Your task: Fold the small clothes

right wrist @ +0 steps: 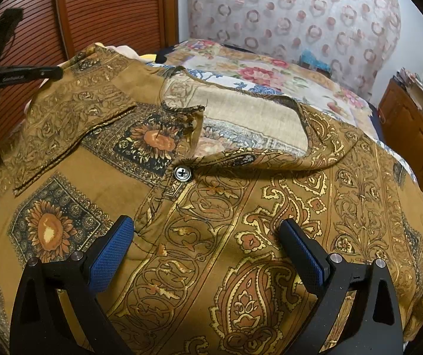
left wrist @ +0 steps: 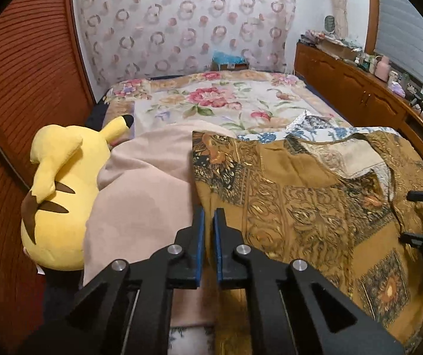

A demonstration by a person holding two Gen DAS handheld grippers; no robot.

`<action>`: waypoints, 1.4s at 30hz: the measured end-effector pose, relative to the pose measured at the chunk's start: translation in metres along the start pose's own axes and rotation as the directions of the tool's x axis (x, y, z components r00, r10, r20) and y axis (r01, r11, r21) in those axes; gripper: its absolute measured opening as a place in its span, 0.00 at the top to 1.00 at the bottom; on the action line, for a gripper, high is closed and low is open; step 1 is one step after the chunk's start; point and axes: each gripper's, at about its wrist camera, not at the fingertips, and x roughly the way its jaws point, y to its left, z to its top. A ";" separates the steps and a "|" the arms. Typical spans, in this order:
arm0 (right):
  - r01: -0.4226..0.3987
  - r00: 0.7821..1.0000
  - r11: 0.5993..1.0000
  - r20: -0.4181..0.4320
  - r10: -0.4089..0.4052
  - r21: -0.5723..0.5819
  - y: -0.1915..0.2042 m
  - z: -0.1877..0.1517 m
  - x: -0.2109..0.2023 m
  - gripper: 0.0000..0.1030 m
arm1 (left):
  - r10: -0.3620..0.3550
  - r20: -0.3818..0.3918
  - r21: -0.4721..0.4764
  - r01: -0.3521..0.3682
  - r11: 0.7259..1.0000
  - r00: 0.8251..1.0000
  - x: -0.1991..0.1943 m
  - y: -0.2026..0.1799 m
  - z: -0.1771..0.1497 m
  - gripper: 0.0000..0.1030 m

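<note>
Bed (left wrist: 211, 100): floral quilted cover, far end flat. Shirt (right wrist: 211, 236): mustard woven paisley, sunflower panels, spread across near bed; hem cut off by frame. Plush (left wrist: 60, 195): yellow, rounded, left of a beige blanket (left wrist: 146, 195). Left claw (left wrist: 208, 216): nearly closed; shirt edge between the pads unclear. Right claw (right wrist: 208, 230): wide open, holding nothing, over the shirt front. Button (right wrist: 182, 173): small, round, shiny.

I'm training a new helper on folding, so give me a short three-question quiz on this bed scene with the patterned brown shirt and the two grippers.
1. True or false: the right gripper stands open above the brown paisley-print button-up cloth shirt.
2. What colour is the soft plush toy beside the shirt? A yellow, B green, C red.
3. Fill in: the left gripper is ____ on the shirt's edge.
Key: 1 true; 2 A; 3 shut.
</note>
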 end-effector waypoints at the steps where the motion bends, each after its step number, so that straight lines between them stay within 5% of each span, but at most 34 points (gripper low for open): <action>1: 0.000 1.000 1.000 0.000 0.000 0.000 0.000 0.000 0.000 0.02 | 0.000 0.010 -0.002 0.000 1.000 1.000 -0.006 -0.001 -0.003 0.96; 7: -0.002 1.000 1.000 0.000 0.002 0.001 -0.001 0.000 0.000 0.02 | -0.053 0.041 0.002 0.053 0.999 0.998 -0.029 -0.016 -0.024 0.94; 26: -0.003 1.000 1.000 0.000 0.003 0.001 -0.001 0.001 0.000 0.02 | -0.125 -0.073 0.069 0.130 0.989 0.990 -0.007 -0.073 -0.070 0.93; 33: -0.003 1.000 1.000 0.000 0.003 0.000 -0.001 0.001 0.000 0.02 | -0.163 -0.073 0.106 0.170 0.980 0.984 -0.007 -0.081 -0.074 0.59; 42: 0.004 1.000 1.000 0.007 -0.004 0.000 -0.001 0.000 -0.002 0.02 | -0.144 -0.073 0.121 0.152 0.981 0.987 -0.008 -0.086 -0.075 0.47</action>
